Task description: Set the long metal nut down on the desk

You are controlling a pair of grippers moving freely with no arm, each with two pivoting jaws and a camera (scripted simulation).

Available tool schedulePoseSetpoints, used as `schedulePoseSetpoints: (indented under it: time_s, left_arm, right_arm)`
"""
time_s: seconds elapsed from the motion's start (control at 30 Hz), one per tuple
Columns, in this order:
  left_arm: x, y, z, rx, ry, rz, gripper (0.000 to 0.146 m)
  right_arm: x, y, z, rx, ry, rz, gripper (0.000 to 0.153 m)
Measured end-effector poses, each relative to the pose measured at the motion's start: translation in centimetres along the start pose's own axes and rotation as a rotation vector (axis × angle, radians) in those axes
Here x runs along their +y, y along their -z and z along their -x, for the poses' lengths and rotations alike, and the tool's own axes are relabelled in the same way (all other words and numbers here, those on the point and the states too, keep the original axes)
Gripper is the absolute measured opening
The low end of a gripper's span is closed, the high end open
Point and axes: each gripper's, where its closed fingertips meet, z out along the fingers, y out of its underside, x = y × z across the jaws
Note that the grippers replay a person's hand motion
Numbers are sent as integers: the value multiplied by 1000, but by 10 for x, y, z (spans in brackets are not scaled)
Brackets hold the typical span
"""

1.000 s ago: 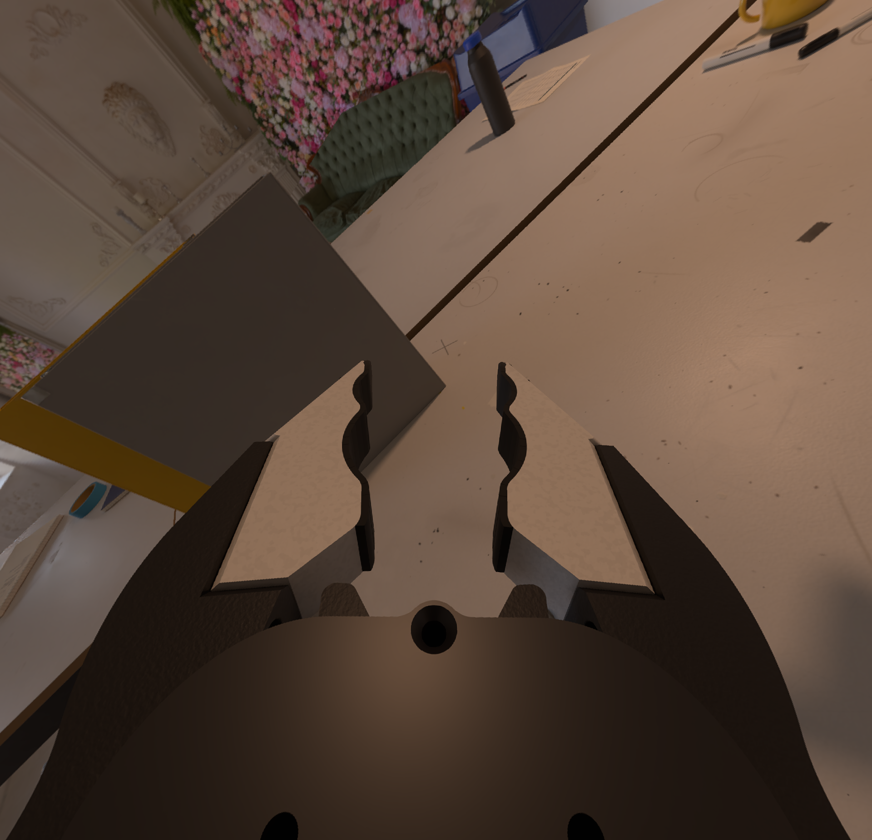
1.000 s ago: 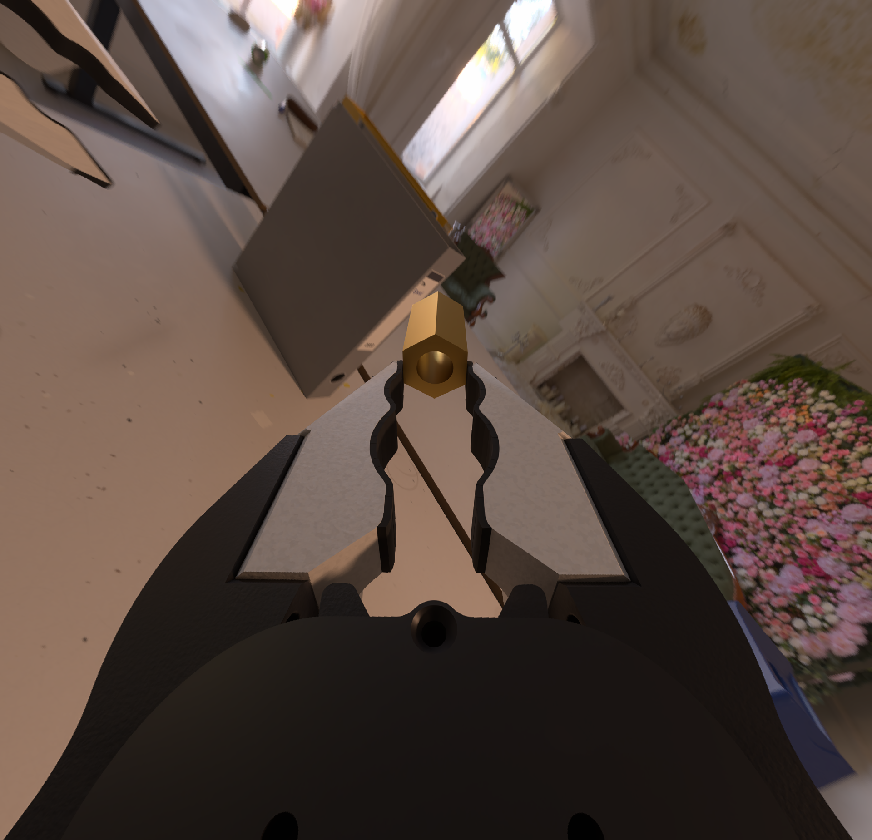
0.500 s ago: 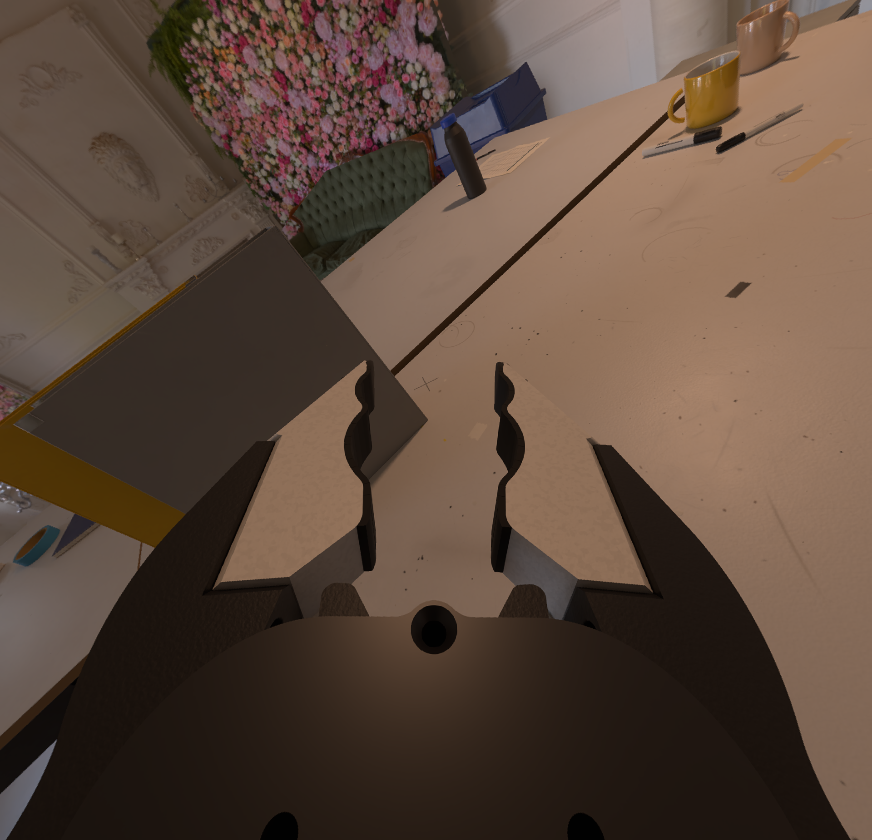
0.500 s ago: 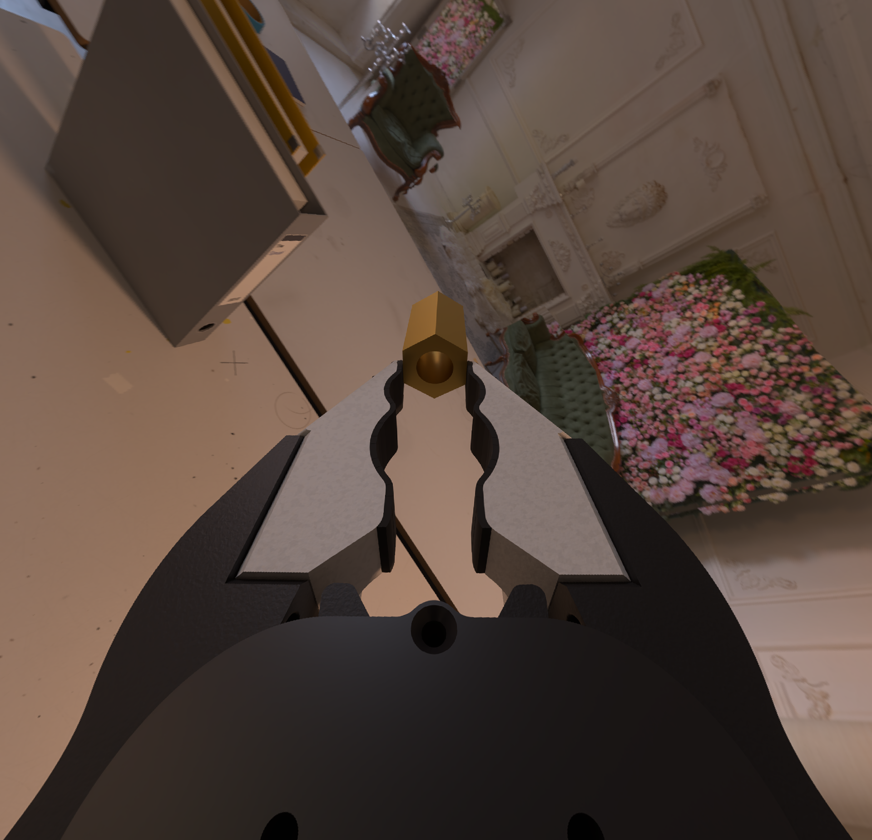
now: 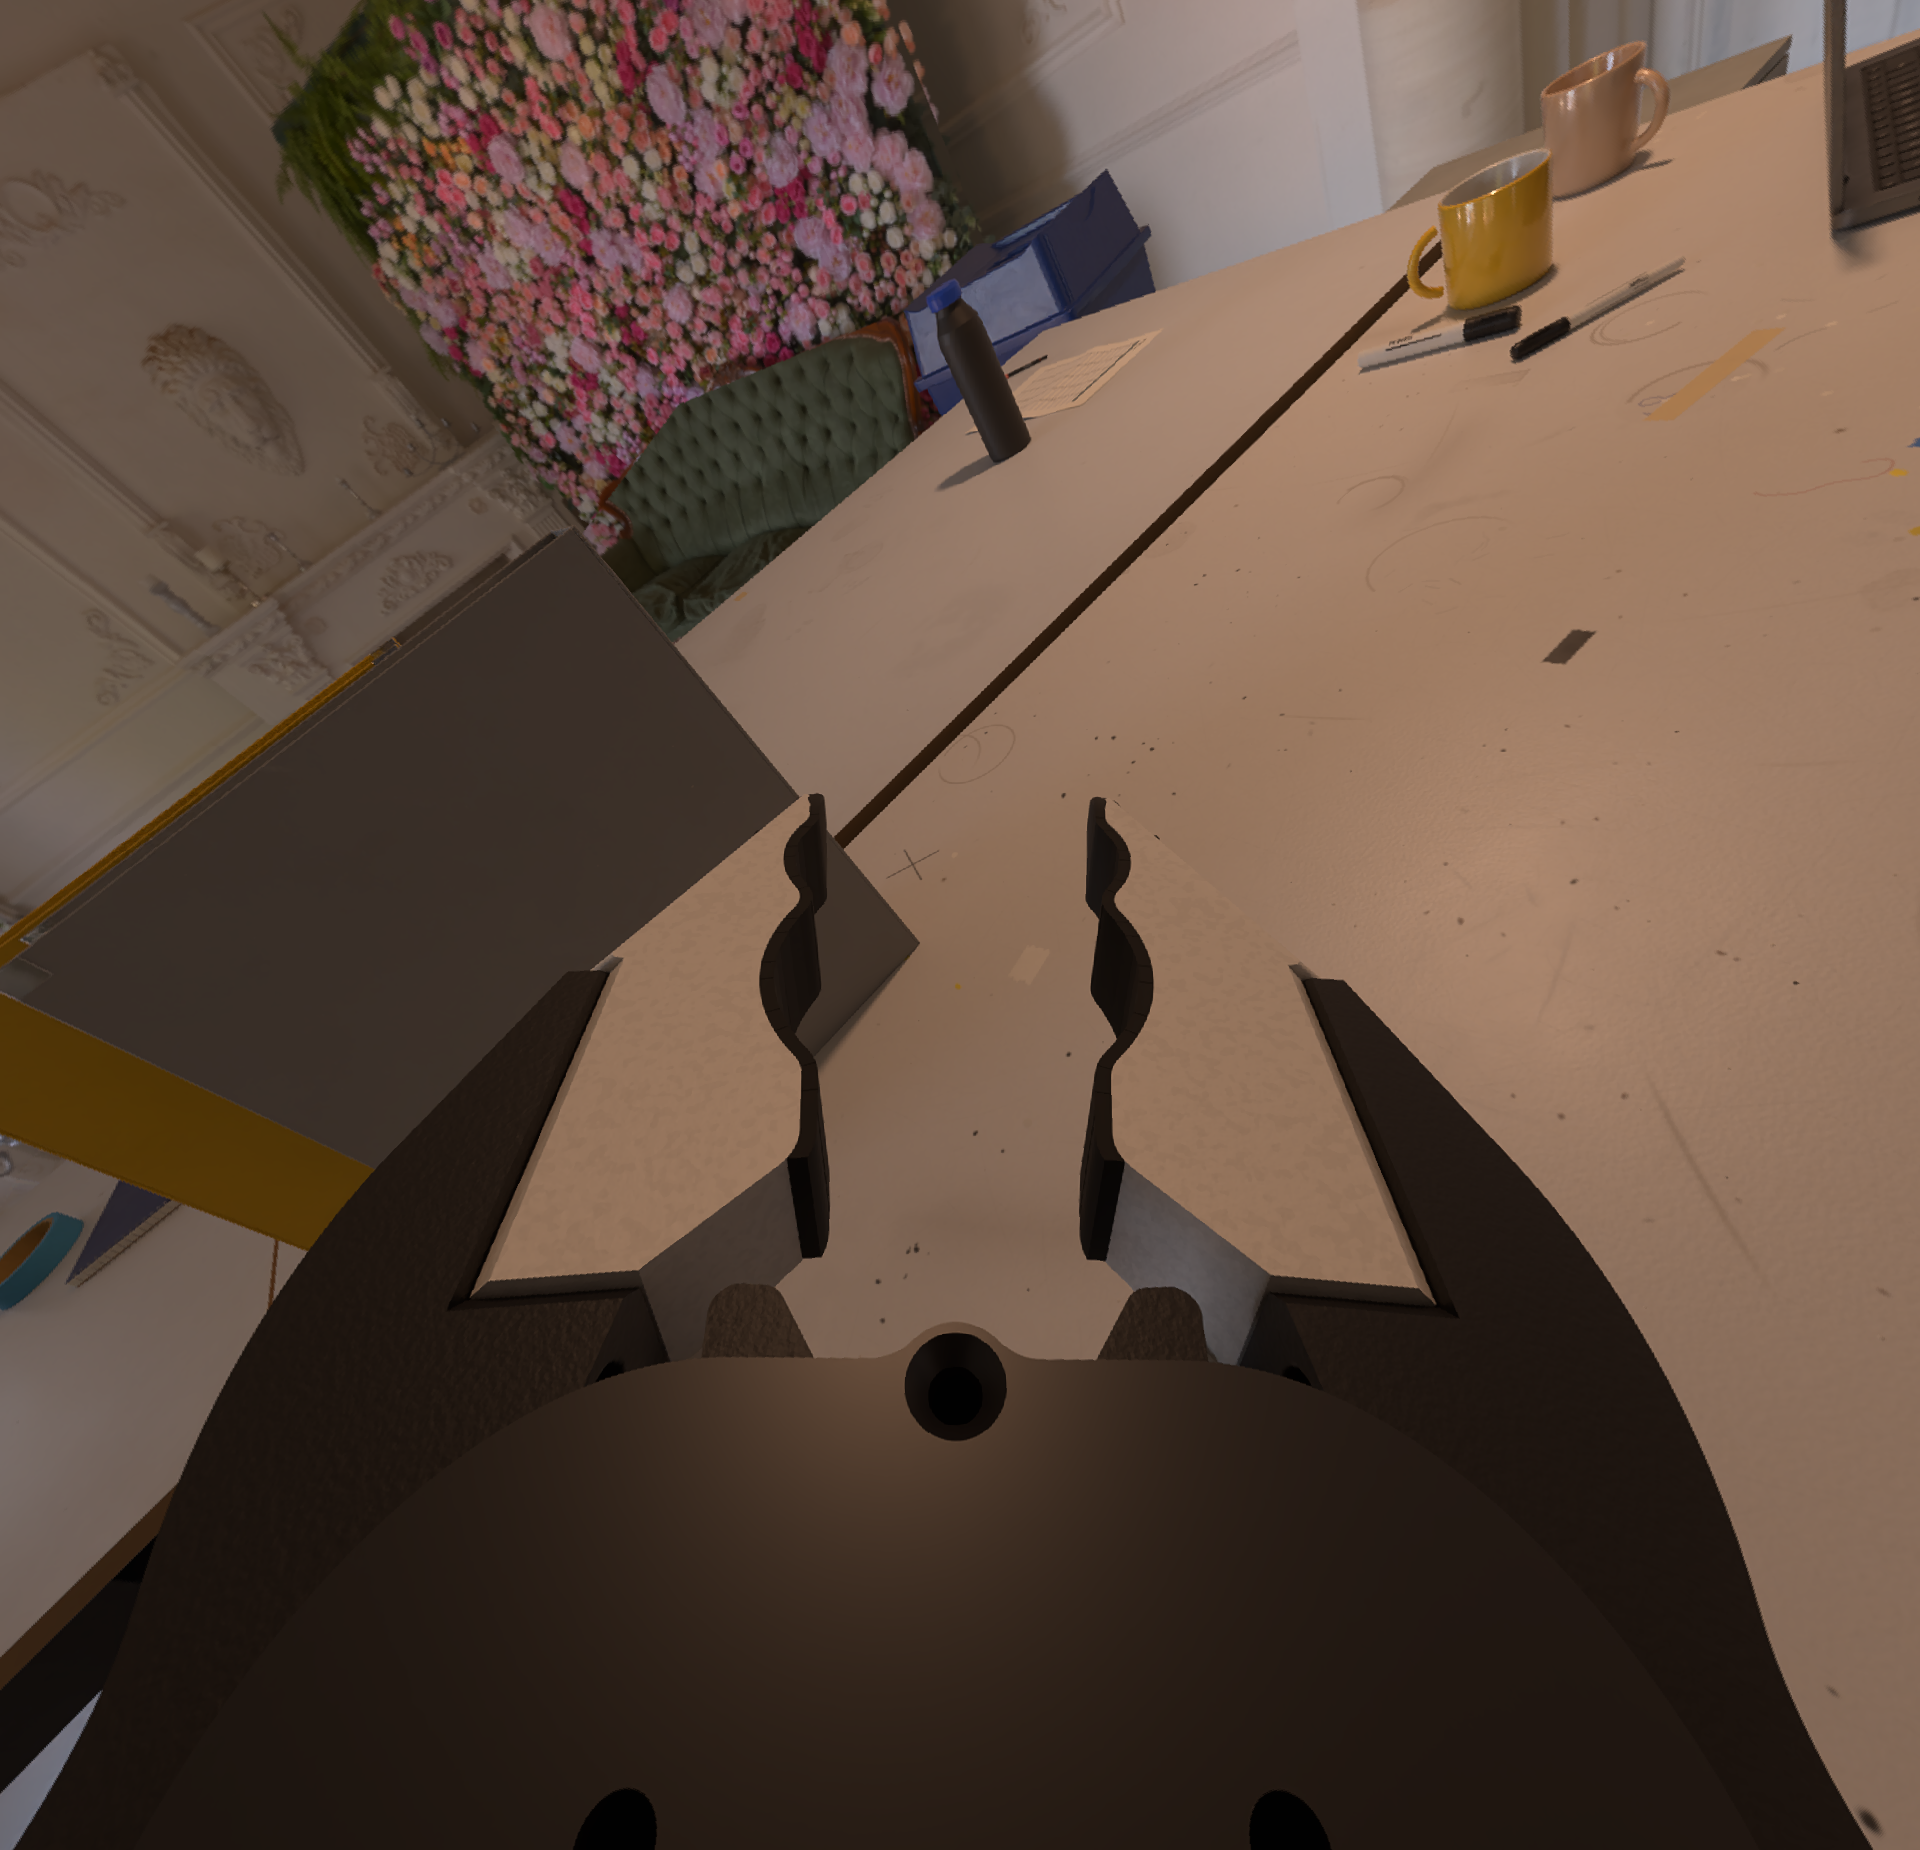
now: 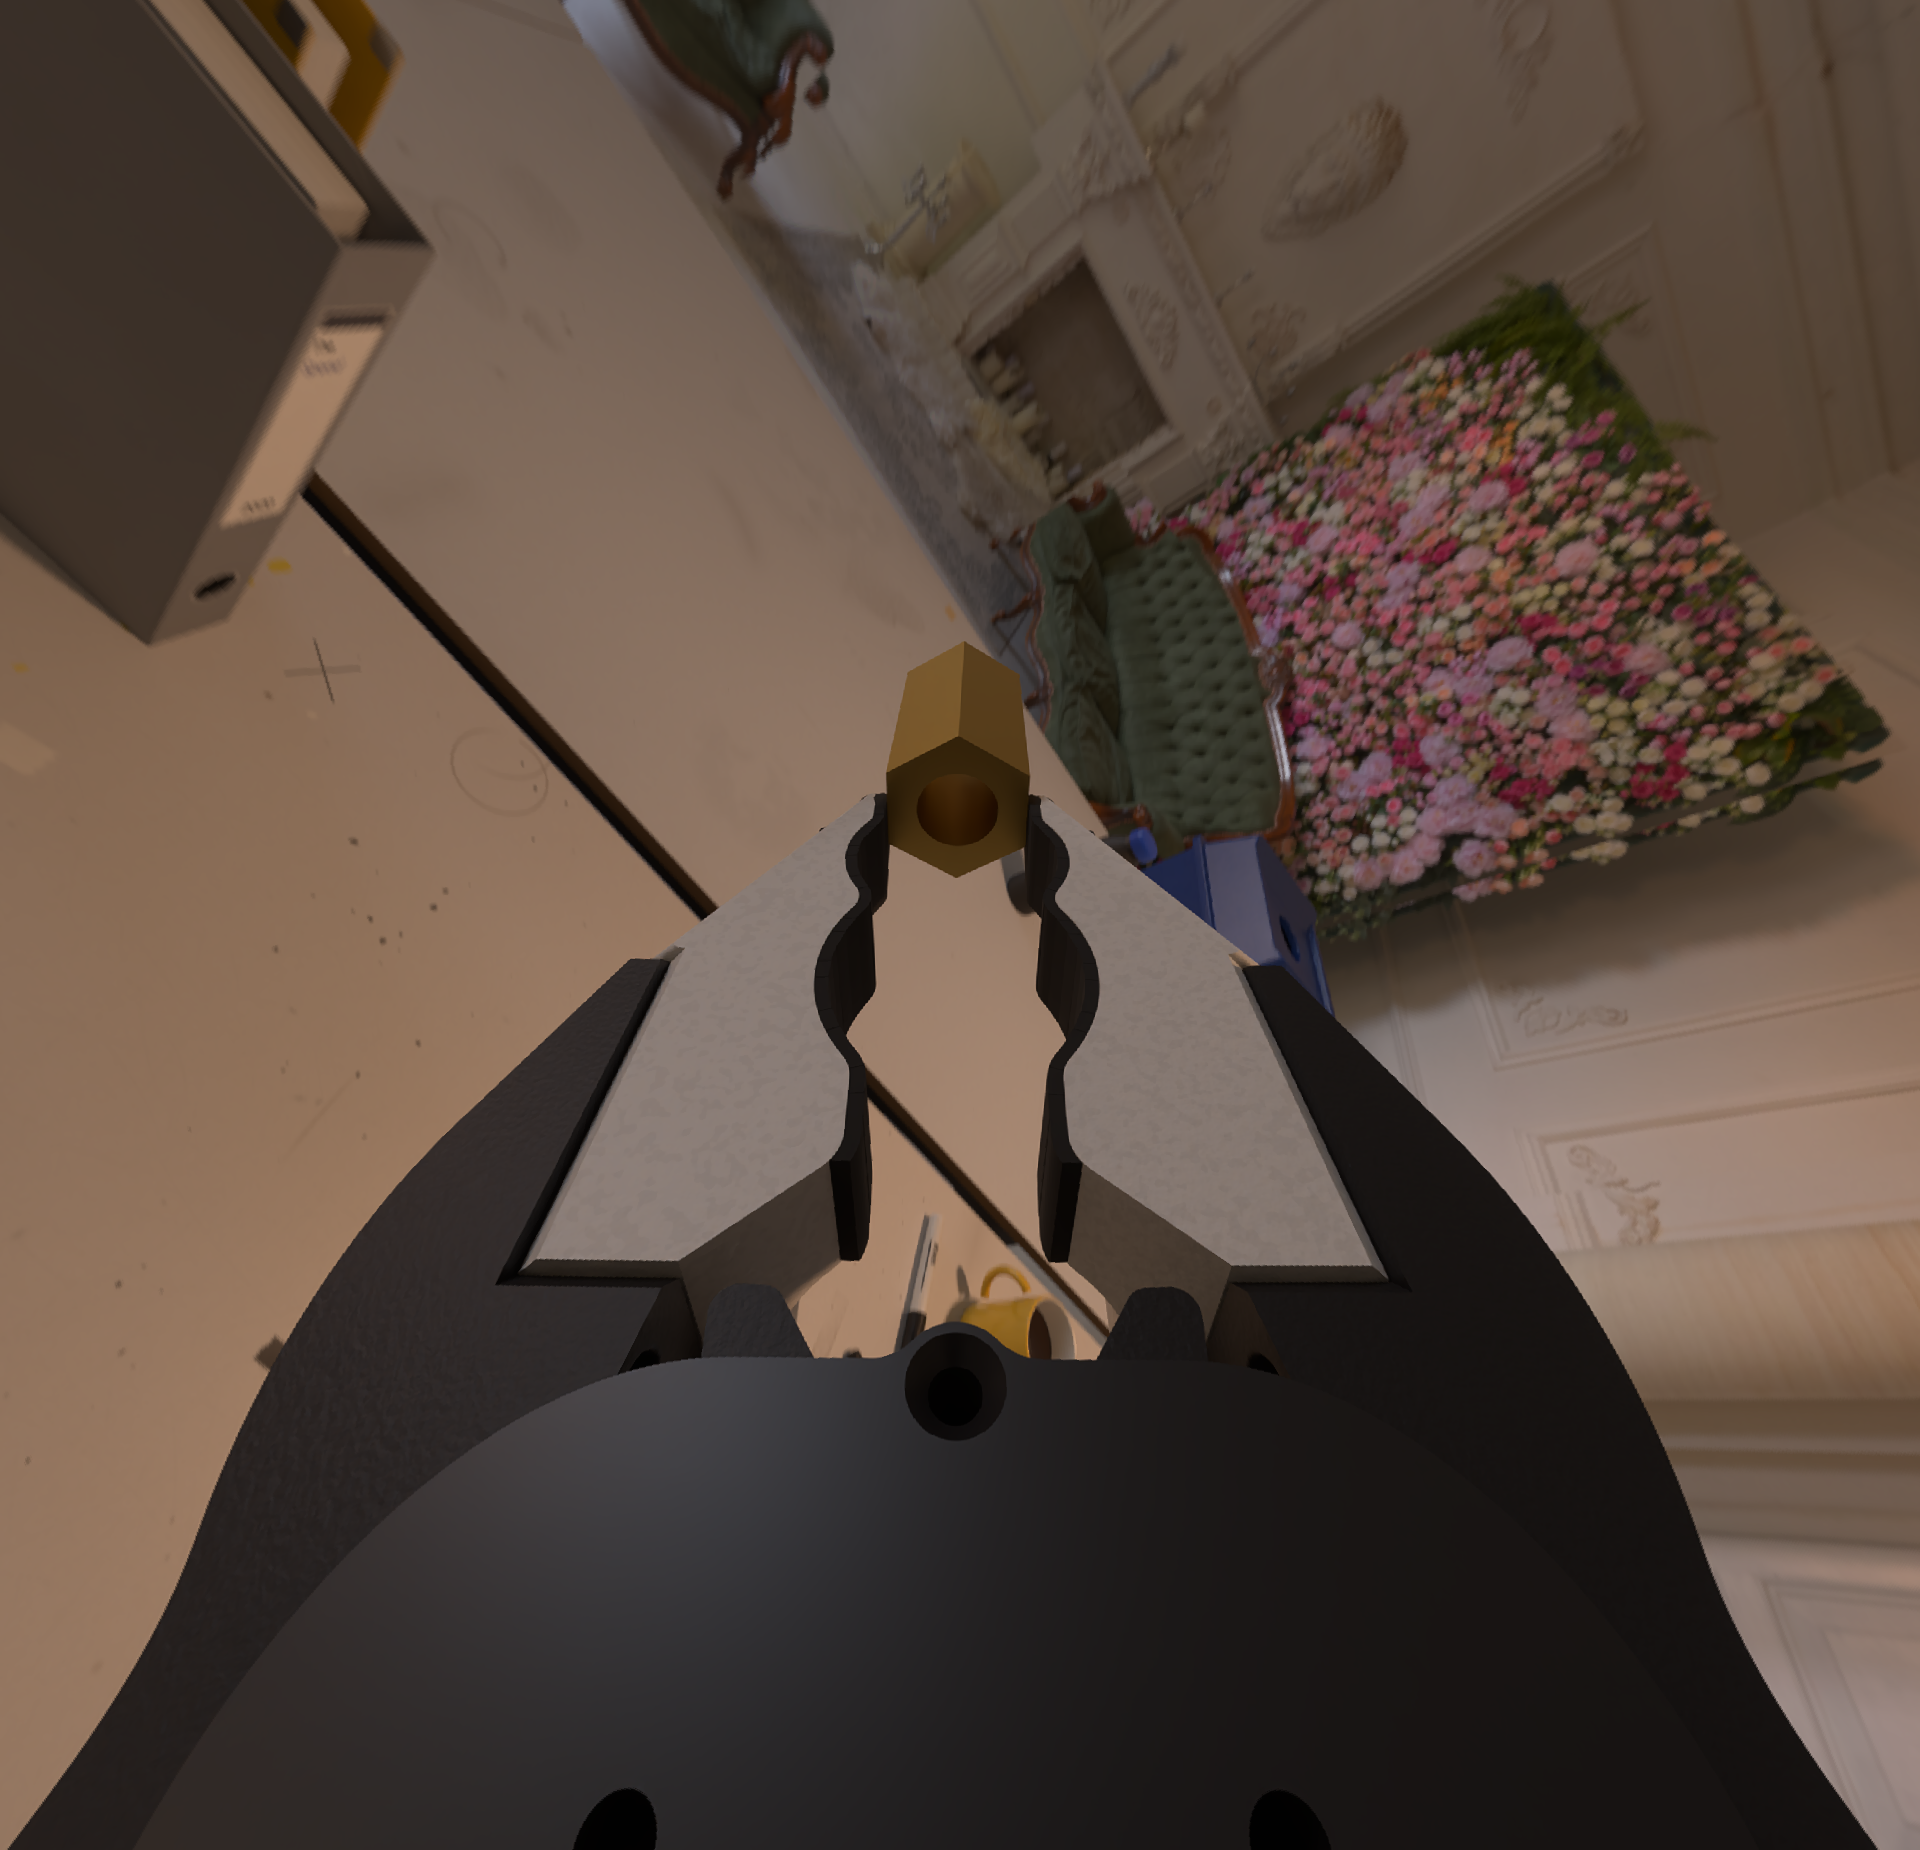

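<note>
The long metal nut [image 6: 956, 751] is a brass hexagonal sleeve with a bore that faces the camera. My right gripper [image 6: 956, 824] is shut on it at the fingertips and holds it in the air above the beige desk [image 6: 208, 969]. The nut points away along the fingers. My left gripper [image 5: 951, 834] is open and empty, low over the desk [image 5: 1455, 865], with its left finger in front of a corner of a grey binder [image 5: 416, 813].
A grey binder [image 6: 156, 294] with yellow folders behind it stands on the desk. A dark seam [image 5: 1091, 595] divides the desktops. Farther off are a dark bottle [image 5: 982, 377], a yellow mug [image 5: 1491, 231], a pink mug [image 5: 1595, 117], markers [image 5: 1439, 340] and a laptop edge [image 5: 1870, 75].
The right gripper has swung with the nut in it, so the binder has slid to the upper left and the flower wall has come into view. The left gripper has tilted up a little.
</note>
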Motion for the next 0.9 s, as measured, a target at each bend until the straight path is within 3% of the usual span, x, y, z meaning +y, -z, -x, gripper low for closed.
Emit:
schedulePoseSetpoints:
  time_s: [0.27, 0.63, 0.9]
  left_arm:
    - [4, -8, -3, 14, -5, 21, 50]
    - [13, -24, -12, 31, -42, 89, 50]
    - [17, -31, -17, 37, -67, 125, 50]
  right_arm:
    - [50, -28, 4, -43, -33, 92, 25]
    - [32, -41, 19, -152, -78, -77, 25]
    - [37, -61, 48, -270, -98, -244, 25]
